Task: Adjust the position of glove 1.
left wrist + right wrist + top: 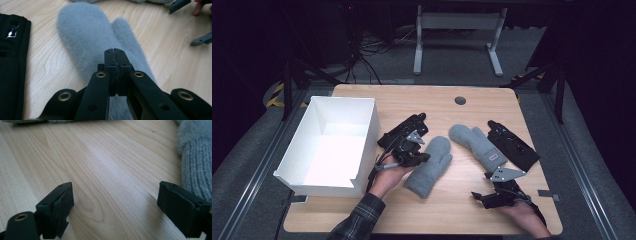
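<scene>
Two grey mittens on the bench

The left gripper, jaws together, rests over the near mitten mid-bench; the right gripper, jaws apart, sits beside the far mitten.

Left gripper held in left hand, plaid sleeve at wrist, its 2 jaws pressed together, tips closed. Right gripper held low in right hand, jaws spread wide apart.
</scene>
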Available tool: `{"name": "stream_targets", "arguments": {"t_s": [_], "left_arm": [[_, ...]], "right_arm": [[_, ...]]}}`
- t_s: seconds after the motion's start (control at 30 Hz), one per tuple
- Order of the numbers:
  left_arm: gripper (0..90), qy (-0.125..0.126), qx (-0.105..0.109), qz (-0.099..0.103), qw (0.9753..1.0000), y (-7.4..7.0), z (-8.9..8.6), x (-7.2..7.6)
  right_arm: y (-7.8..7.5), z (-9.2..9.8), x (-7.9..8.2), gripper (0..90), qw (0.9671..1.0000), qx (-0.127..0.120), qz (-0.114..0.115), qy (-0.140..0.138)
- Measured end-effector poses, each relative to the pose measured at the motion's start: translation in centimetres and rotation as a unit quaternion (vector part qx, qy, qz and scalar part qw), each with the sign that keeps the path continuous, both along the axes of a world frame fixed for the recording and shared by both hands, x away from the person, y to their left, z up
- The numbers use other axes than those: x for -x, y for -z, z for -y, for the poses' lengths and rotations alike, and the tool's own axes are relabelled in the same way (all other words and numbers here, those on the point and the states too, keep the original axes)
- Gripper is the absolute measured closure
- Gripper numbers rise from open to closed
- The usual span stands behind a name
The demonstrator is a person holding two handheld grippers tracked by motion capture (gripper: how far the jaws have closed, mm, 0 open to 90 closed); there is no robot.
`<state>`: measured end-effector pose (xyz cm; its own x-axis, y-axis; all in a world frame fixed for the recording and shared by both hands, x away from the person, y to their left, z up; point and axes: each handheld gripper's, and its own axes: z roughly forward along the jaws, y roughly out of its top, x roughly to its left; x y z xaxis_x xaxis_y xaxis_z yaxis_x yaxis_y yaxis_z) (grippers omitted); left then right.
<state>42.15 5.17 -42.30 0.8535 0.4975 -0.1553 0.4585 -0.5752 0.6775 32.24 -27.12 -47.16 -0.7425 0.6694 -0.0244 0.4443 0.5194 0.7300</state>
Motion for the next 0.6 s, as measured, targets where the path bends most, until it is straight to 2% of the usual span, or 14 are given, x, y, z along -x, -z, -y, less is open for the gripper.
{"name": "stream_targets", "arguments": {"t_s": [0.1,0.2,0.47,0.6], "left_arm": [[90.0,0.001,-0.013,-0.007,0.9999,1.0,0.7,-0.6],[90.0,0.002,-0.037,-0.016,0.9992,2.2,1.3,-0.9],[90.0,0.018,-0.034,-0.015,0.9991,2.4,2.2,-0.2],[90.0,0.028,-0.033,-0.017,0.9989,2.4,3.1,0.7]], "right_arm": [[0.0,0.0,0.0,14.2,1.0000,0.000,0.000,0.000],[0.0,0.0,0.0,14.2,1.0000,0.000,0.000,0.000],[0.0,0.0,0.0,14.2,1.0000,0.000,0.000,0.000],[0.0,0.0,0.0,14.2,1.0000,0.000,0.000,0.000]]}}
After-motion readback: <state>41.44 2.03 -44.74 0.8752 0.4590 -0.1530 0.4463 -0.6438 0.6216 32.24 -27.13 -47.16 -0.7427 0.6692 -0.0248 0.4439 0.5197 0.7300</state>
